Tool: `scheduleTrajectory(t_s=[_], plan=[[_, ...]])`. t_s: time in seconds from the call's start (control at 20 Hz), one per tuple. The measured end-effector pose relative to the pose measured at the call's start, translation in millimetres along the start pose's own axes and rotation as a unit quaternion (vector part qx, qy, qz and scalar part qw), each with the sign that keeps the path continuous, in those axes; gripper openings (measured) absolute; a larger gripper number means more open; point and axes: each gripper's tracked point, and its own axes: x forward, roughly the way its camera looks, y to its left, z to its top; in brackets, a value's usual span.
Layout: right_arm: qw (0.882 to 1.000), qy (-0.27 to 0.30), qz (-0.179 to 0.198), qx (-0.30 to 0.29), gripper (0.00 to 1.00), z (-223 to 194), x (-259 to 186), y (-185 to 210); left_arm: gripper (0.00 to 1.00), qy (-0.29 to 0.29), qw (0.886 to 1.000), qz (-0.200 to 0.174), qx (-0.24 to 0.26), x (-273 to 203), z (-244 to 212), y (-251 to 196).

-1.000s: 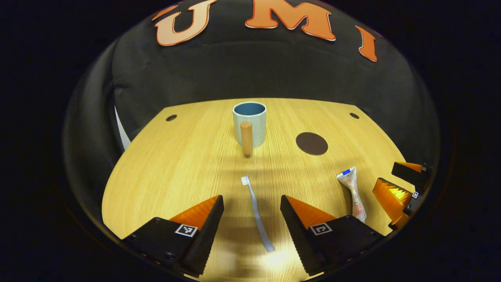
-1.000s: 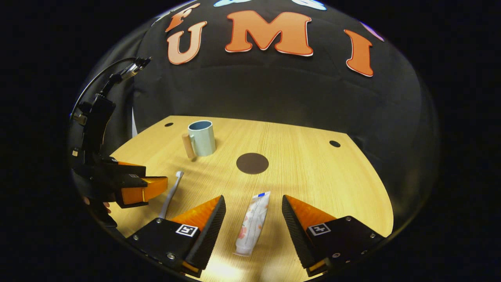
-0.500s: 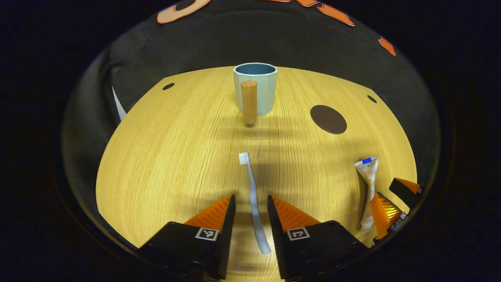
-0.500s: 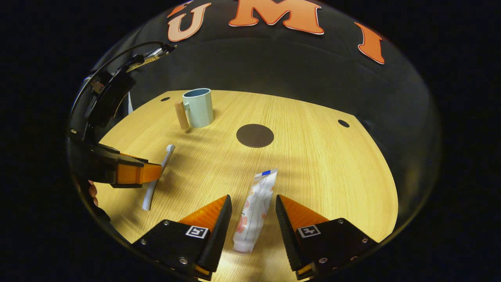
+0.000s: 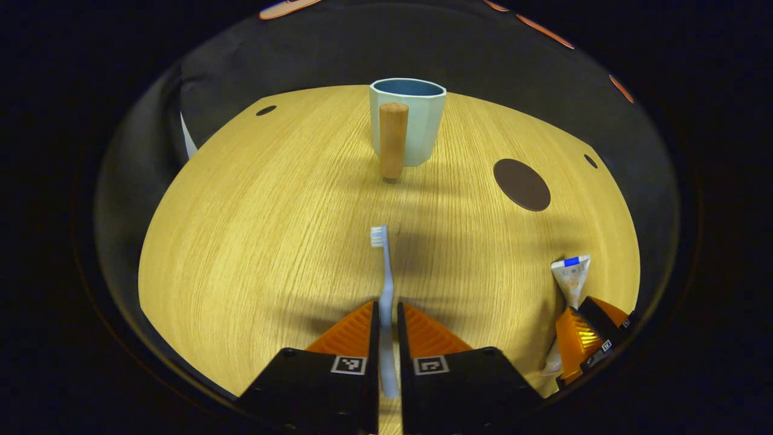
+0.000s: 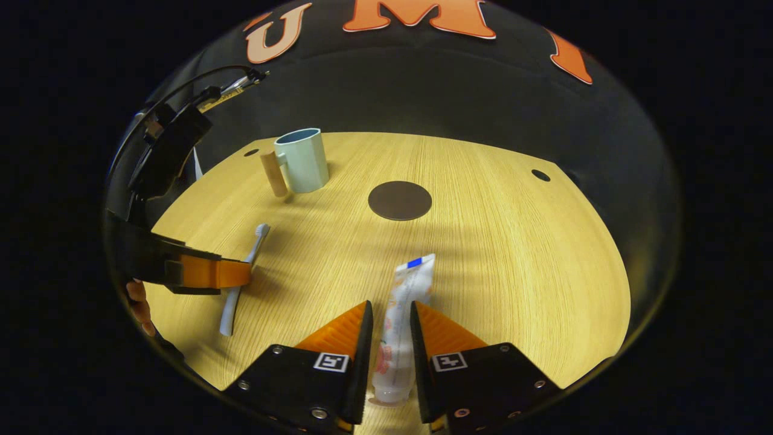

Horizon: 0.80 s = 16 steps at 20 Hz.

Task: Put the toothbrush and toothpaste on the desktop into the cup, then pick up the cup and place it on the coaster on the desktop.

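Toothbrush [image 5: 384,284] is lying flat on the wooden desktop [image 5: 253,229], bristle head pointing toward the cup, and the left gripper [image 5: 386,326] is sitting low over its handle. Both fingers are pressing in on the handle, only the handle's width left between them; the handle's tail is running back between the finger bases. In the right gripper view the same left gripper [image 6: 232,275] is crossing the toothbrush [image 6: 241,284] from the left side, with fingertips of the holding hand [image 6: 137,300] showing at its rear.

Cup [image 5: 408,124], pale with a blue inside, is standing upright toward the far edge, its wooden handle [image 5: 393,140] facing the left gripper. Coaster [image 5: 522,184], a dark round disc, is lying to the cup's right, apart from it.

Toothpaste [image 6: 401,320] is lying flat further right, well apart from the toothbrush. Right gripper [image 6: 389,329] is closing around the tube's lower half, fingers narrowed to its width and seeming to touch both its sides; the capped end is resting between the finger bases.
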Motion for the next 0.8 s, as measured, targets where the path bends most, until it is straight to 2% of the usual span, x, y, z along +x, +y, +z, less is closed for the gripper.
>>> scheduleTrajectory(t_s=[0.05, 0.1, 0.15, 0.2, 0.3, 0.35, 0.4, 0.5, 0.6, 0.7, 0.8], plan=[[1.000, -0.002, 0.006, 0.015, 0.27, -1, -1, 1, 0.11, 0.002, 1.000, 0.000, 0.003, 1, 4, 2], [1.000, -0.006, 0.010, 0.027, 0.27, 2, -1, 1, 0.12, -0.003, 1.000, -0.006, 0.008, 3, 10, 2], [0.999, -0.014, 0.012, 0.036, 0.24, 5, -2, -2, 0.07, -0.006, 1.000, -0.014, 0.012, 6, 17, 2], [0.999, -0.017, 0.014, 0.044, 0.17, 7, -2, -6, 0.06, -0.009, 1.000, -0.024, 0.013, 8, 25, 2], [0.997, -0.019, 0.030, 0.065, 0.11, 10, -6, -10, 0.04, -0.010, 0.999, -0.042, 0.026, 13, 41, 2], [0.997, -0.020, 0.036, 0.065, 0.09, 10, -7, -13, 0.02, -0.014, 0.998, -0.049, 0.030, -3, 20, 3], [0.997, -0.020, 0.039, 0.068, 0.03, 10, -8, -14, 0.02, -0.018, 0.998, -0.056, 0.028, 11, 41, 8], [0.995, -0.020, 0.048, 0.081, 0.08, 11, -9, -14, 0.02, -0.026, 0.997, -0.068, 0.030, 7, 48, 9], [0.993, -0.015, 0.064, 0.097, 0.04, 10, -10, -14, 0.02, -0.039, 0.996, -0.068, 0.036, 4, 51, 15], [0.991, -0.019, 0.073, 0.111, 0.02, 11, -11, -15, 0.02, -0.065, 0.994, -0.052, 0.069, 4, 55, 19], [0.989, -0.023, 0.080, 0.122, 0.01, 10, -11, -15, 0.02, -0.088, 0.990, -0.058, 0.090, -1, 56, 13]])
